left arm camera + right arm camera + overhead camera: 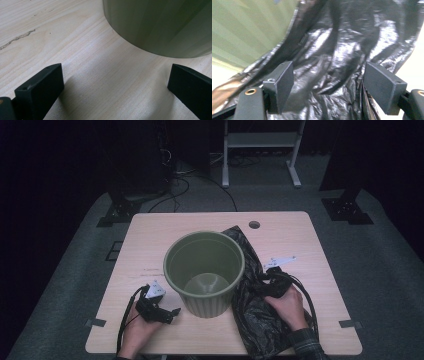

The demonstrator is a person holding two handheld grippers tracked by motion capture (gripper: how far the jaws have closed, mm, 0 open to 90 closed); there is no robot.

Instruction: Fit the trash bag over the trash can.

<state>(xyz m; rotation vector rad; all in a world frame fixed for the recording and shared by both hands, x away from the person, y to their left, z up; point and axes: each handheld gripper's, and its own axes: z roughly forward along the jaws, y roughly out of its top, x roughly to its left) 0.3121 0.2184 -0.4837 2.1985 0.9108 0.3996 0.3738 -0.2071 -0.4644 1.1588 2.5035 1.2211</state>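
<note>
Black bag lying front-to-back beside upright bin, both grippers' jaws spread

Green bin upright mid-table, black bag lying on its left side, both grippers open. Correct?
Not quite: the black bag lies on the right side of the green bin, under the right gripper, as the high view shows. The bin is upright, and the left gripper is open too.

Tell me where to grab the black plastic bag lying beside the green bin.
Pinch a raised wrinkle of the black bag from above, on the side away from the green bin. The film lies flat on the table, and the right gripper hovers open there.
</note>
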